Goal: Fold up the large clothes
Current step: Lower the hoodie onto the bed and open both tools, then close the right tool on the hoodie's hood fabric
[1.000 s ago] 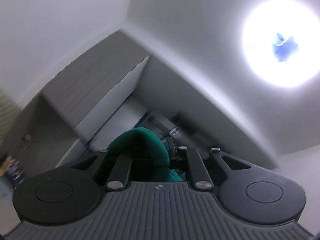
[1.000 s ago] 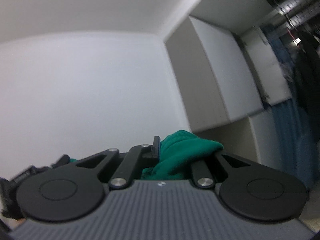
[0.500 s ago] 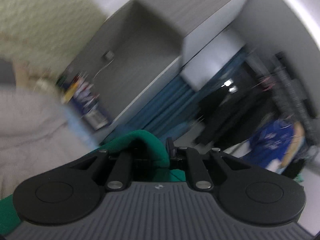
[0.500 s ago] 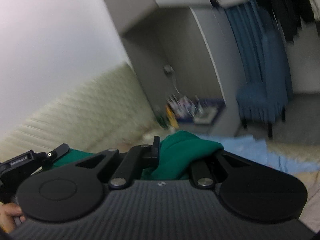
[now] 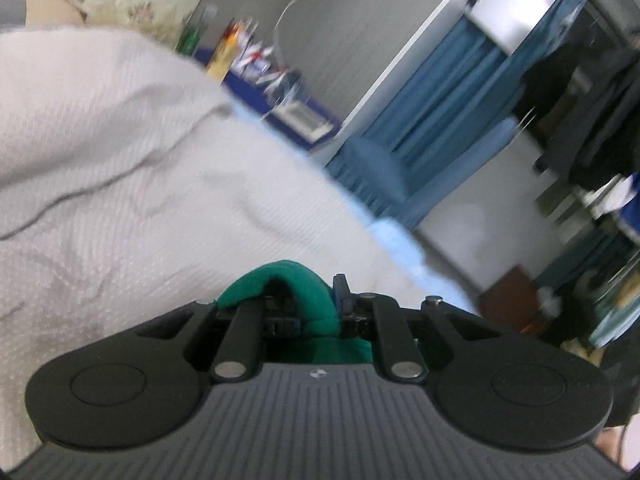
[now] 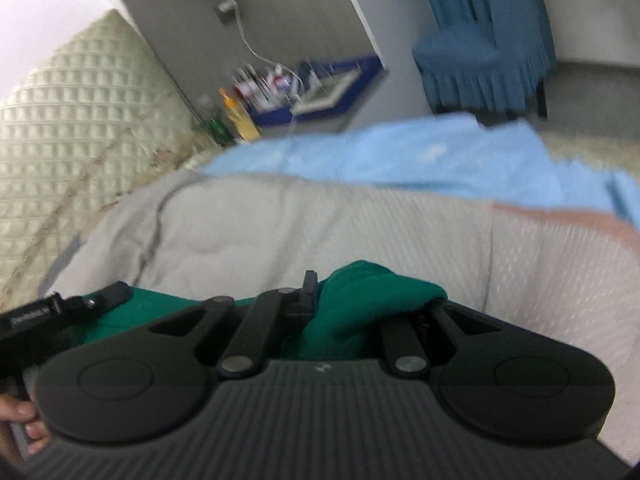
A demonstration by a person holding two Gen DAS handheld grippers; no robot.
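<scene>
A green garment (image 5: pixel 288 276) bulges up between the fingers of my left gripper (image 5: pixel 300 298). Its jaws are opening a little, with the fabric still pinched between them. In the right wrist view another bunch of the same green garment (image 6: pixel 384 284) is clamped in my right gripper (image 6: pixel 372 298), which is shut on it. The cloth stretches left from there toward the left gripper (image 6: pixel 60 312), seen from the side with a person's hand (image 6: pixel 16 412) below it. Both grippers hang low over a pale quilted bed cover (image 5: pixel 120 160). Most of the garment is hidden under the gripper bodies.
A light blue sheet (image 6: pixel 380 156) lies along the bed's far edge. Beyond it stand a cluttered bedside table (image 6: pixel 280 92), a blue skirted chair (image 6: pixel 480 68) and a padded headboard (image 6: pixel 60 120). Dark clothes hang at the right (image 5: pixel 592 120).
Both grippers swung down from pointing at the ceiling and walls to pointing at the bed, carrying the green garment with them. The bed cover now fills the lower views.
</scene>
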